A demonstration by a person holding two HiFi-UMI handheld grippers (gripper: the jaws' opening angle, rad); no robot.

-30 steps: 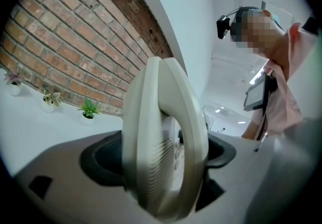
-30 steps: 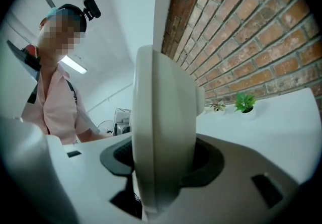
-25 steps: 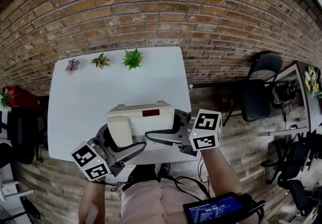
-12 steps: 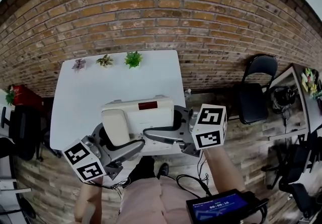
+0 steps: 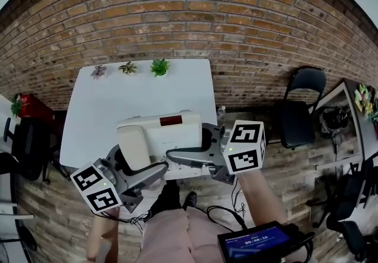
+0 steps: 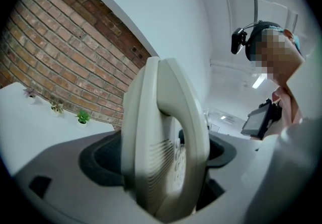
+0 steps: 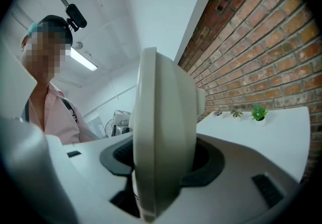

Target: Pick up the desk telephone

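Where the head view looks steeply down, a brick wall [image 5: 189, 19] fills the upper part of the scene and a plank floor [image 5: 295, 167] spreads below it. A white table [image 5: 118, 102] stands with its far edge against the wall. A black chair [image 5: 301, 102] stands on the floor, well apart from the table on the right.

The desk telephone [image 5: 159, 138] is an off-white unit held over the near part of the table, and its front reaches past the table's near edge. Its handset [image 5: 134, 148] lies in the cradle on the left side. A dark red display window [image 5: 171, 121] sits near the far edge of the body.

The left hand-held gripper [image 5: 158, 171] comes in from the lower left and is clamped on the handset side of the telephone. Its own view shows the handset and the body edge-on between the two jaws, with both jaws pressing on them. The right hand-held gripper [image 5: 176, 157] comes in from the right and pinches the opposite side — its own view shows the telephone's edge standing between the jaws, gripped from both sides. The telephone is therefore carried between the two hand-held grippers, one on each side.

A device with a lit blue screen [image 5: 257, 243] shows at the bottom edge, near the person's right forearm.

Three small potted plants stand in a row along the far edge of the table, well apart from the telephone — a purplish plant [image 5: 98, 71], a pale striped plant [image 5: 127, 67] and a bright green plant [image 5: 159, 67].
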